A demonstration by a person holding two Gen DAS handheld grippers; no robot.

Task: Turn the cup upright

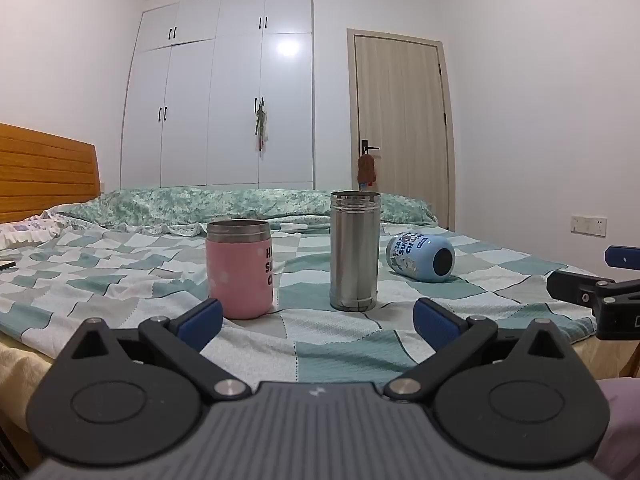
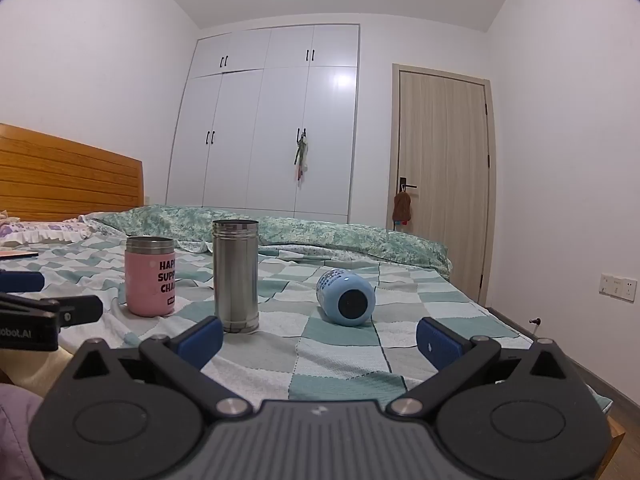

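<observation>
A light blue cup (image 1: 421, 257) lies on its side on the checked bedspread, its base towards me; it also shows in the right wrist view (image 2: 346, 297). A pink cup (image 1: 240, 268) (image 2: 151, 277) and a tall steel cup (image 1: 354, 251) (image 2: 235, 275) stand upright to its left. My left gripper (image 1: 318, 321) is open and empty, short of the pink and steel cups. My right gripper (image 2: 319, 339) is open and empty, short of the blue cup. Each gripper shows at the edge of the other's view: the right one (image 1: 592, 284), the left one (image 2: 44, 300).
The bed (image 1: 120, 280) has a wooden headboard (image 1: 44, 172) at the left and a rolled green quilt (image 1: 240, 202) at the back. A white wardrobe (image 1: 218, 92) and a door (image 1: 402, 120) stand behind. The bed's right edge (image 2: 516, 330) drops to the floor.
</observation>
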